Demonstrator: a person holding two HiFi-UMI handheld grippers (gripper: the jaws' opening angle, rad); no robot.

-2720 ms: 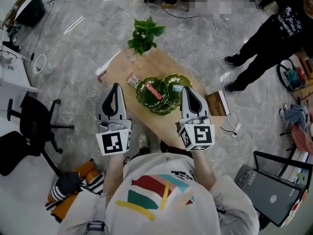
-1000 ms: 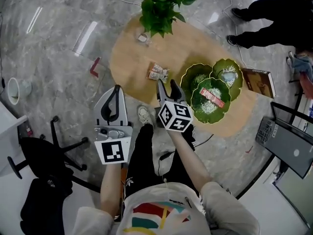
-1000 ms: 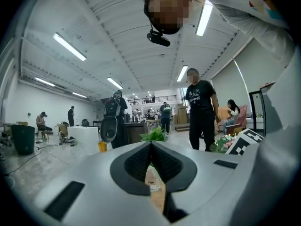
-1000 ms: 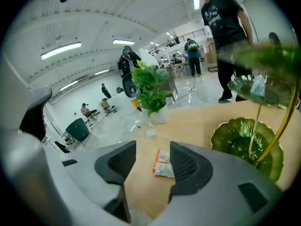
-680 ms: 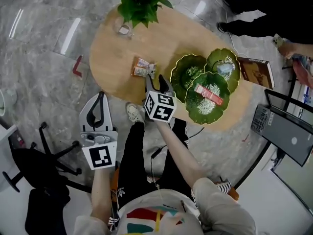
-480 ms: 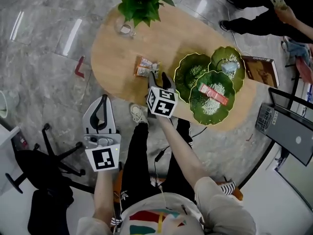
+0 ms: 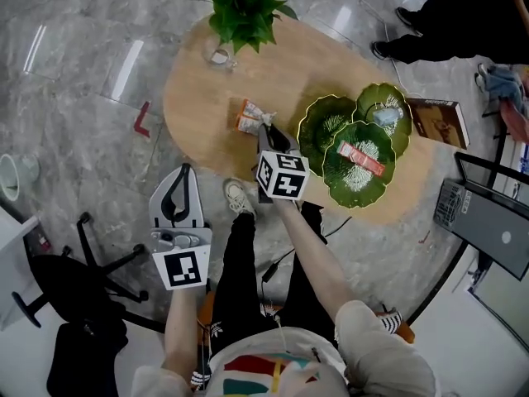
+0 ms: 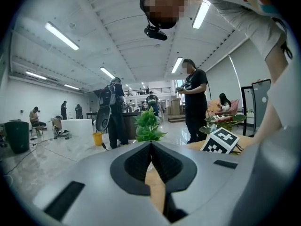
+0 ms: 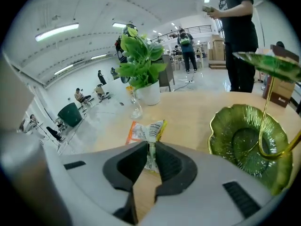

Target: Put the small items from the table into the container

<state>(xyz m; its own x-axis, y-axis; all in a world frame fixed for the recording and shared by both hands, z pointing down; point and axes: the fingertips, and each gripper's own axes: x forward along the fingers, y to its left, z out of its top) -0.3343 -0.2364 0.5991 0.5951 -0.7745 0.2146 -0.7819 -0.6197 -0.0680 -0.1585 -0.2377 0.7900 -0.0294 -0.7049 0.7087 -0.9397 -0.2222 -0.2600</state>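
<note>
Orange-and-white crinkly snack packet [image 7: 250, 117] lies flat on the pale wooden oval worktop [image 7: 207, 98]. It is just left of the green leaf-shaped 3-lobed dish w/ gold rims [image 7: 318, 139] and not touching it.

Right gripper [image 7: 266, 131] slants down at the packet's near end. In the head view its marker cube covers most of the fingers, so the grip can't be read there. The right gripper view settles it: the fingers are closing, nearly together, w/ the packet's [image 9: 146, 132] crimped, barcoded end caught btwn the pads. The rest of the packet fans out on the worktop [image 9: 197, 112] beyond the tips.

That view also shows 1 dish lobe [image 9: 244, 140] sitting low and empty, and a 2nd lobe raised on a thin gold stem. From the head view all 3 lobes look level.

Only the head view shows the dish contents: a red wrapped bar [image 7: 359, 157] in the nearest lobe and a pale wrapped item [image 7: 383, 116] in the far 1.

Left gripper [image 7: 183, 172] hangs off the worktop's edge, over the grey marble floor [image 7: 83, 98]. The left gripper view shows its fingers fully together, tips meeting, nothing btwn them. It points roughly level toward the leafy green plant [image 8: 148, 124], which the head view places at the worktop's far end.
</note>
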